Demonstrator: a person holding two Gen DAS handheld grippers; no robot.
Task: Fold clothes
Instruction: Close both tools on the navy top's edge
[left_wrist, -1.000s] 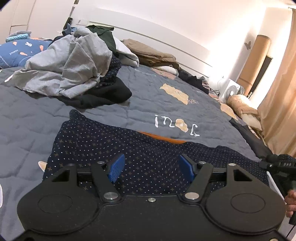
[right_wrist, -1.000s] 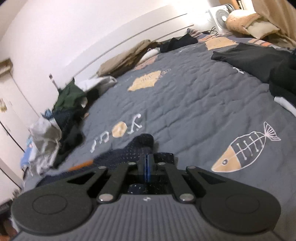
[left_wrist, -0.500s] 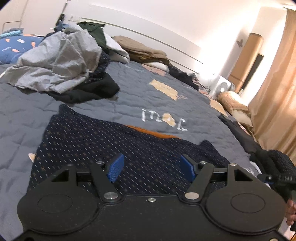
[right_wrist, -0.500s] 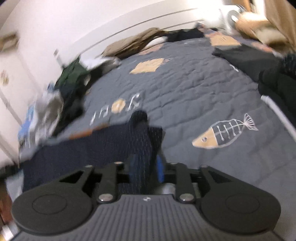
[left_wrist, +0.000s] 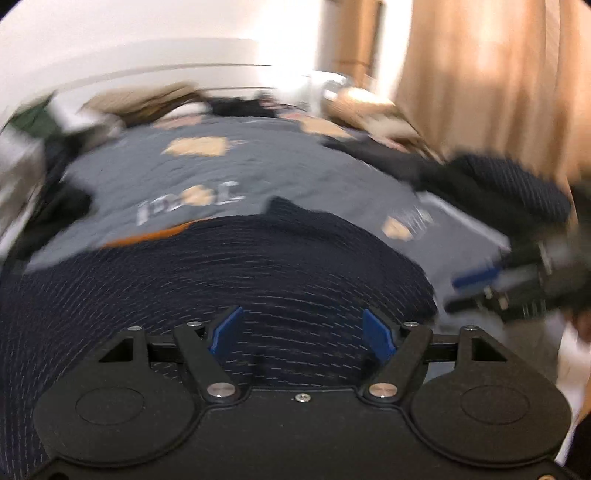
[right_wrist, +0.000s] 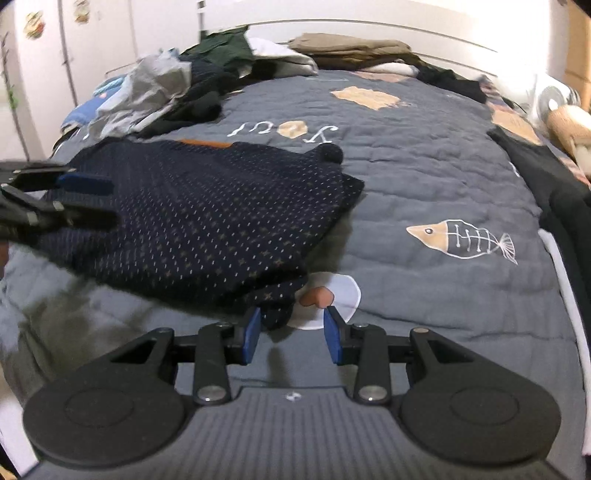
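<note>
A dark navy dotted garment (right_wrist: 207, 218) lies partly folded on the grey quilted bed (right_wrist: 424, 177). My right gripper (right_wrist: 291, 334) is open just in front of the garment's near corner, which hangs between the pads. My left gripper (left_wrist: 301, 334) is open low over the same garment (left_wrist: 229, 273); this view is motion-blurred. The left gripper also shows at the left edge of the right wrist view (right_wrist: 62, 199), over the garment's left side. The right gripper shows at the right of the left wrist view (left_wrist: 517, 280).
A heap of unfolded clothes (right_wrist: 166, 88) lies at the back left of the bed. Folded tan and black clothes (right_wrist: 351, 48) sit by the headboard. Black garments (right_wrist: 554, 184) lie along the right edge. A fan (right_wrist: 554, 96) and curtain (left_wrist: 480, 81) stand to the right.
My right gripper has opened, let go of the garment and drawn back toward the bed's near edge. The garment's right part now lies folded over. My left gripper has swung right, still open.
</note>
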